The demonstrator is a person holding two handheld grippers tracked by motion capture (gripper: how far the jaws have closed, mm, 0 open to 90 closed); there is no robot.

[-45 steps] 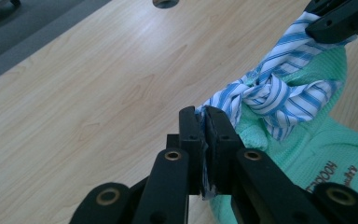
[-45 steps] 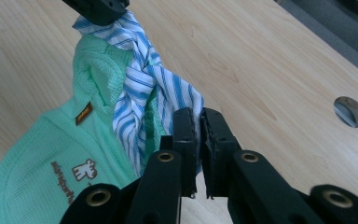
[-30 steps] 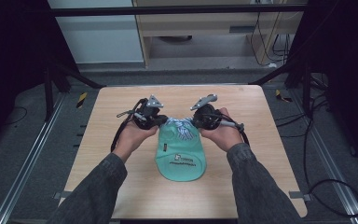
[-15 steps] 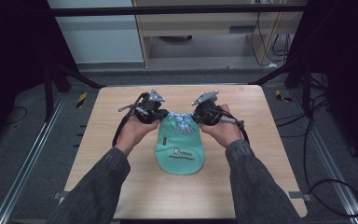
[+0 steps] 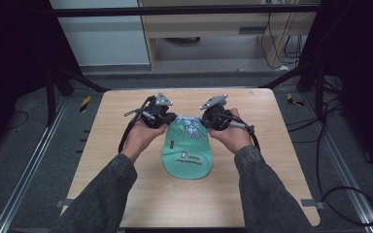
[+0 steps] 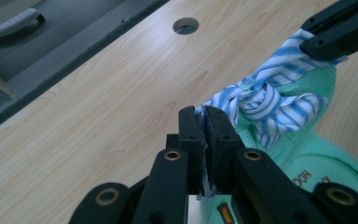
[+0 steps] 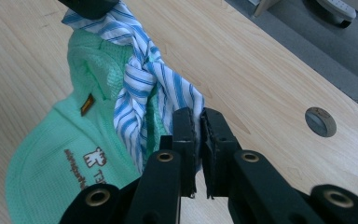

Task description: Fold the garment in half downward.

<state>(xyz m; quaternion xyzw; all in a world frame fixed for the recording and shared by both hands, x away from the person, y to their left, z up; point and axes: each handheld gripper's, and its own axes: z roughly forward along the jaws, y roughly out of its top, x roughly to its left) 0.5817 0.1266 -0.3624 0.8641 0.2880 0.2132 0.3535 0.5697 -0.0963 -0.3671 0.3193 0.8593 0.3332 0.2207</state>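
Green mesh cap (image 5: 187,150) with blue-striped cloth (image 6: 270,100) stretched between left gripper (image 6: 205,123) and right gripper (image 7: 199,126), both clamped on cloth.

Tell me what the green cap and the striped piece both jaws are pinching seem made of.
Green cap: looks like a matte knit or pique fabric; a fine mesh texture shows. Striped cloth: looks like thin woven shirting, blue on white, creasing softly where it twists.

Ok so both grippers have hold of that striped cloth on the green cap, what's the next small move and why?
Probably draw the two grippers slowly apart. The left gripper and right gripper are each shut on an end of the striped cloth, which looks twisted into a loose knot at the back of the green cap. Pulling outward should tighten it, if tying is the aim.
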